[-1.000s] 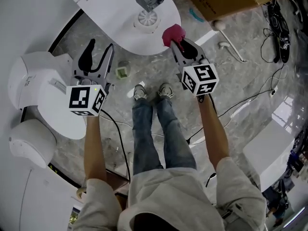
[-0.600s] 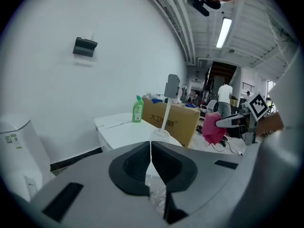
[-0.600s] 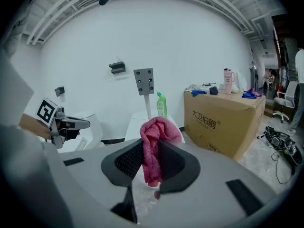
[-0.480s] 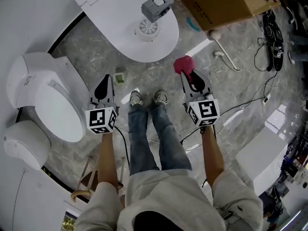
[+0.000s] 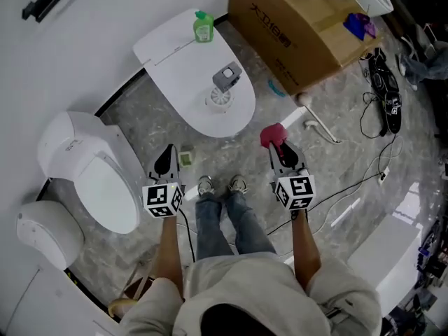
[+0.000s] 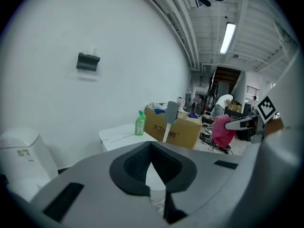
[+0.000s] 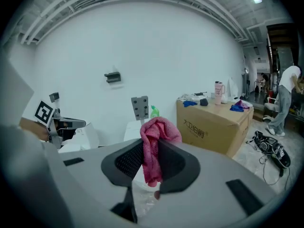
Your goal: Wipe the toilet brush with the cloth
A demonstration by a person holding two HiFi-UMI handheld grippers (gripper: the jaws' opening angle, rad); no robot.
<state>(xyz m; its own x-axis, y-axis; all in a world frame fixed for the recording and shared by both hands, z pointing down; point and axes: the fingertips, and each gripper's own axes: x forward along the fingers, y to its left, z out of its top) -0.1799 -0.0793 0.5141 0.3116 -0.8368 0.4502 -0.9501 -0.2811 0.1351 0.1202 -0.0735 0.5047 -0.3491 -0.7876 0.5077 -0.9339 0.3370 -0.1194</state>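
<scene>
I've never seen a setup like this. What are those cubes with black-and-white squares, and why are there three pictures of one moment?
There is no robot here. A person stands looking down and holds a hand-worked tool in each hand. The patterned cubes are part of those tools. The head view comes from a camera on the person's head. The other two views come from cameras riding on each tool, looking along its jaws. The left tool is shut and empty. The right tool is shut on a pink cloth. Ahead, a white stand carries an upright toilet brush and a green bottle. A toilet sits to the left, and a cardboard box lies beyond.
</scene>
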